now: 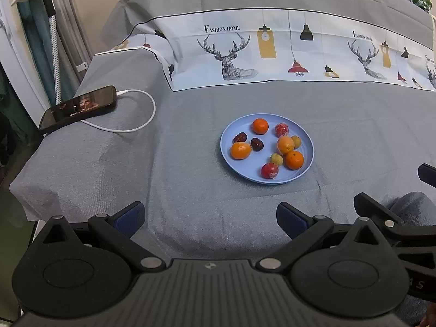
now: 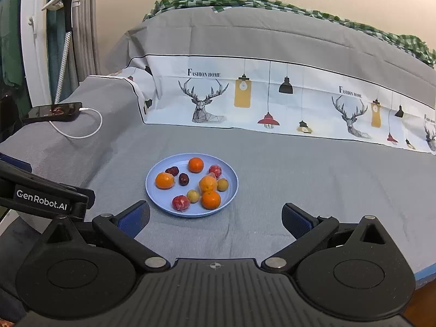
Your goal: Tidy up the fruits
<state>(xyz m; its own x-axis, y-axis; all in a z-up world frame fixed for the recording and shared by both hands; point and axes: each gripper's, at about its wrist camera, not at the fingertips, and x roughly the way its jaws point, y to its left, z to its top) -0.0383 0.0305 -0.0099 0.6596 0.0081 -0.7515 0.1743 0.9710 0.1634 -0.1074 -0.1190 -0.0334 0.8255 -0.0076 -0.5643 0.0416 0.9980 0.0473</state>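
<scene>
Ahead and to the left of the left gripper, a black smartphone lay on the raised grey-covered ledge with its white charging cable looping toward the middle of the grey cloth-covered surface; a white printed cloth band with deer and lamps ran across the back, beyond the fruit. Nothing stood between either tool and the round pale-blue plastic plate, which sat straight ahead of the left gripper and slightly left of centre ahead of the right gripper. The right gripper saw the other tool's black body just to its left, and the surface's edge fell away at its lower right; bare grey cloth lay open on all sides of the plate. Both tools had their blue-padded fingers spread wide, holding nothing. The plate held four oranges, two dark red dates, two red wrapped fruits and two small yellow-green fruits, the pieces mostly apart, one orange touching a yellow-green fruit.
</scene>
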